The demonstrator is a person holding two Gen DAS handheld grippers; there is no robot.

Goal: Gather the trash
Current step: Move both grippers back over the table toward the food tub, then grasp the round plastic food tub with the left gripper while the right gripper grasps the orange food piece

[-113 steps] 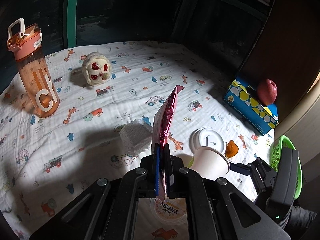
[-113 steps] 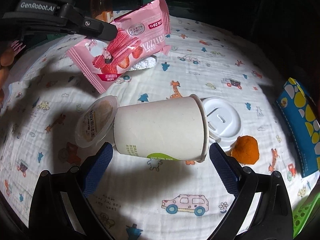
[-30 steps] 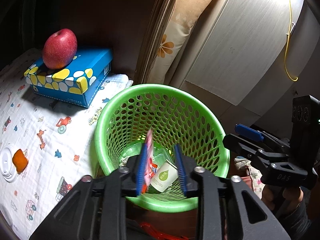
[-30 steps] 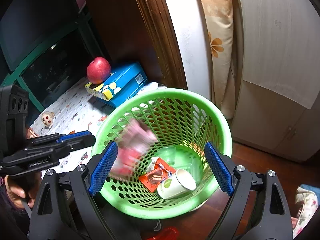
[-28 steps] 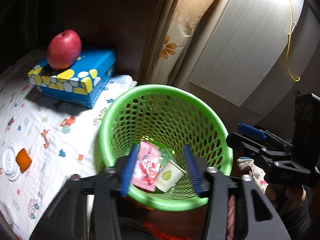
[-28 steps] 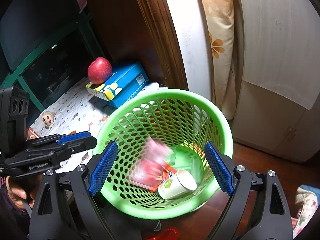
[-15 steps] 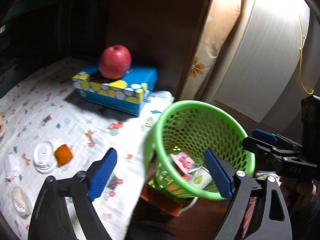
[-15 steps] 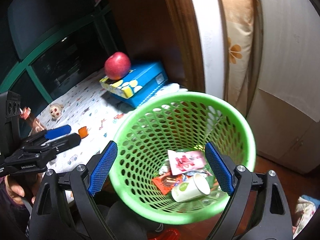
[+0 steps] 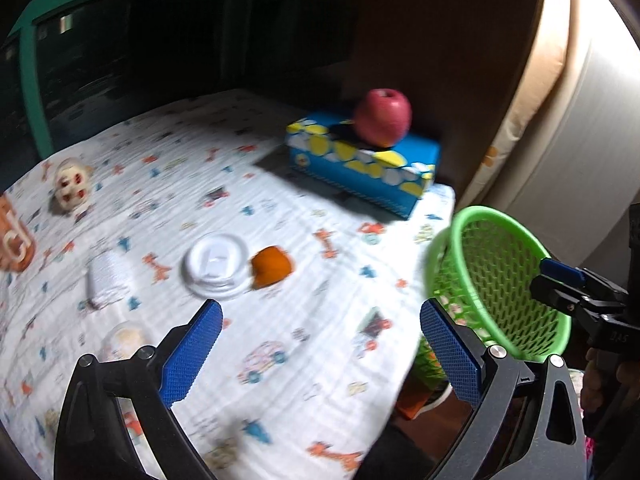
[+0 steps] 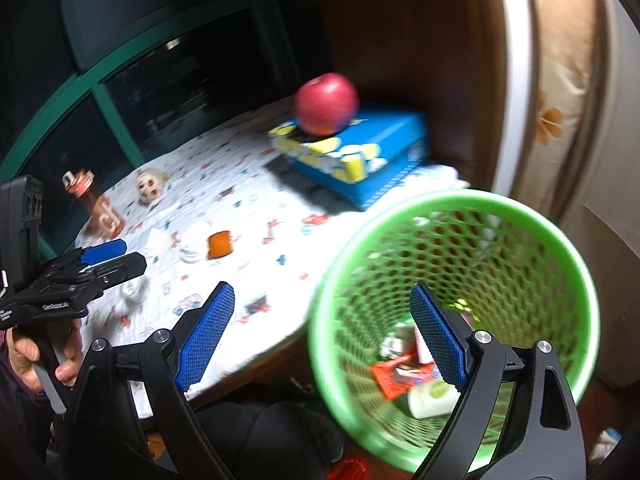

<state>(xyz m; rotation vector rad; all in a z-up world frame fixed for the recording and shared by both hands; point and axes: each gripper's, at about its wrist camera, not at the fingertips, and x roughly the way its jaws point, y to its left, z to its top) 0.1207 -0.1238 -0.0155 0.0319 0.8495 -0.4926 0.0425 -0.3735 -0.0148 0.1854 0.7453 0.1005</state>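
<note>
Return trip from the green basket (image 10: pixel 460 208) to the table (image 9: pixel 280 320) for the next piece of trash.

Table, draped in a cartoon-print cloth, carries what is left to collect: a white cup lid (image 9: pixel 216 264) touching an orange scrap (image 9: pixel 272 266), a crumpled white wad (image 9: pixel 108 276) and a small clear tub (image 9: pixel 124 338) near the left gripper (image 9: pixel 316 352). Its jaws are opening, already wide, with nothing between them; the right gripper (image 10: pixel 320 332) hangs over the basket rim, jaws wide and empty too. The basket holds the paper cup (image 10: pixel 432 398) and wrappers (image 10: pixel 400 372). Next move likely calls for lowering onto the lid or scrap and closing. A second earlier the left jaws were narrow over the basket with the pink wrapper dropping from them; both views have since swung towards the table.
</note>
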